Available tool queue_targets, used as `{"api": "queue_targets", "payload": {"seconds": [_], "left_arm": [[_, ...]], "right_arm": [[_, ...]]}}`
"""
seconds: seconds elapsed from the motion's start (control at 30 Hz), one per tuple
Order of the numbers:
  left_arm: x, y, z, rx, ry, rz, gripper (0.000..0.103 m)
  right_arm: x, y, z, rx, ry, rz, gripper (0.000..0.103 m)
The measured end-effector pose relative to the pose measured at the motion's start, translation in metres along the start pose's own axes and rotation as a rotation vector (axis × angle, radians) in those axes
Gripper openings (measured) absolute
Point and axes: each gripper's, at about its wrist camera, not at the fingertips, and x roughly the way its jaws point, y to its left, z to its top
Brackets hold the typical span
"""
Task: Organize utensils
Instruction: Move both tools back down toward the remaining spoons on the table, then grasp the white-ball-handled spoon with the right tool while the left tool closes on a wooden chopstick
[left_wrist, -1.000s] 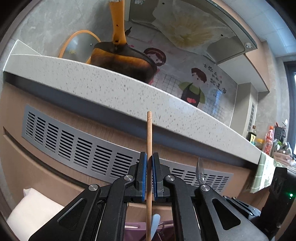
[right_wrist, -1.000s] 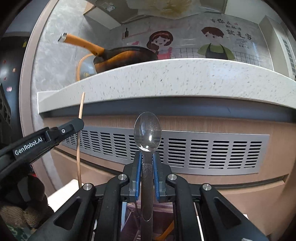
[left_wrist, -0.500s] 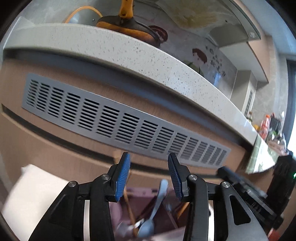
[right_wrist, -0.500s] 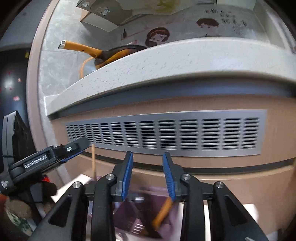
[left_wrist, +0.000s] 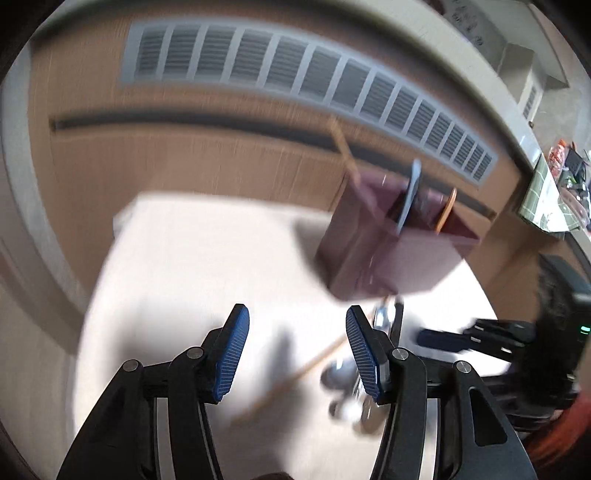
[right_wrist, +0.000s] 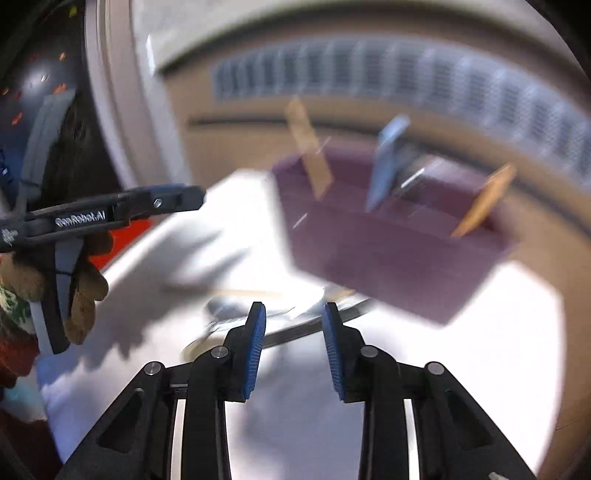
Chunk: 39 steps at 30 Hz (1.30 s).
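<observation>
Both claws have tipped down since half a second ago, so the white tabletop (left_wrist: 192, 258) now fills the lower view where the counter edge did before; motion blurs everything.

Nearest, the left gripper (left_wrist: 295, 350) has its blue-padded jaws wide apart, holding and touching nothing. The right gripper (right_wrist: 293, 347) is likewise spread and empty. From the right wrist view, the left gripper sits at 9 o'clock.

Just beyond the claws, loose metal spoons (left_wrist: 351, 380) and a wooden chopstick (left_wrist: 295, 376) lie on the white surface, at 5 o'clock from the left wrist view.

Farther on, at 2 o'clock, a maroon utensil box (left_wrist: 391, 254) stands on the table; a chopstick (right_wrist: 308, 151), a pale blue handle (right_wrist: 386, 164) and an orange handle (right_wrist: 484, 201) lean out of it.

Behind rises the wood-toned cabinet front (left_wrist: 184, 158) with a long grey vent grille (left_wrist: 295, 77).
</observation>
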Motion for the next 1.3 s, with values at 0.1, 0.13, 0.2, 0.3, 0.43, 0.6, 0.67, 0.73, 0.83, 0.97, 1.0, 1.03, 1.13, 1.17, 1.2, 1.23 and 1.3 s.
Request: {"api": "queue_targets", "payload": {"seconds": [0.1,0.13,0.2,0.3,0.43,0.6,0.67,0.73,0.83,0.97,1.0,1.03,1.13,1.17,1.2,1.23,1.3], "left_arm": [[-0.001,0.004,-0.015,-0.008,0.026,-0.014,0.055],[-0.002,0.004,-0.02,-0.004,0.035,-0.021,0.055],[-0.002,0.004,-0.025,-0.007,0.05,-0.04,0.055],[0.004,-0.003,-0.026,-0.004,0.076,-0.089,0.055],[0.019,-0.018,-0.028,0.011,0.124,-0.129,0.055],[0.026,-0.046,-0.039,0.028,0.156,-0.162,0.056],[0.027,-0.06,-0.046,0.048,0.176,-0.181,0.056],[0.028,-0.076,-0.057,0.082,0.232,-0.243,0.056],[0.022,-0.093,-0.063,0.133,0.282,-0.329,0.056],[0.009,-0.078,-0.045,0.131,0.191,-0.219,0.057],[0.009,-0.07,-0.038,0.119,0.172,-0.182,0.057],[0.01,-0.058,-0.03,0.096,0.156,-0.147,0.057],[0.011,-0.025,-0.017,0.022,0.115,-0.082,0.057],[0.012,-0.017,-0.014,0.01,0.106,-0.063,0.057],[0.014,-0.01,-0.011,-0.002,0.1,-0.039,0.057],[0.017,-0.004,-0.008,-0.017,0.097,-0.024,0.057],[0.021,0.004,-0.007,-0.034,0.103,-0.031,0.057]], "right_arm": [[0.031,0.008,0.005,-0.014,0.043,-0.023,0.027],[0.039,0.009,0.006,-0.025,0.065,-0.033,0.027],[0.04,0.008,0.006,-0.04,0.069,-0.038,0.027],[0.032,0.003,-0.008,-0.074,0.129,-0.057,0.026],[0.002,-0.014,-0.04,-0.102,0.154,-0.138,0.025],[-0.032,-0.053,-0.07,0.006,0.161,-0.179,0.025],[-0.04,-0.06,-0.078,0.027,0.157,-0.193,0.025],[-0.046,-0.065,-0.084,0.06,0.15,-0.2,0.025],[-0.048,-0.065,-0.086,0.079,0.146,-0.22,0.025],[-0.04,-0.052,-0.072,0.085,0.157,-0.263,0.026],[-0.034,-0.049,-0.067,0.084,0.158,-0.26,0.026],[-0.034,-0.046,-0.063,0.085,0.147,-0.25,0.026],[-0.043,-0.03,-0.053,0.101,0.045,-0.139,0.026],[-0.044,-0.024,-0.05,0.118,0.015,-0.076,0.026],[-0.042,-0.018,-0.046,0.143,-0.005,-0.014,0.026],[-0.038,-0.013,-0.044,0.165,-0.008,0.03,0.027],[-0.023,0.002,-0.039,0.177,0.018,0.071,0.027]]}}
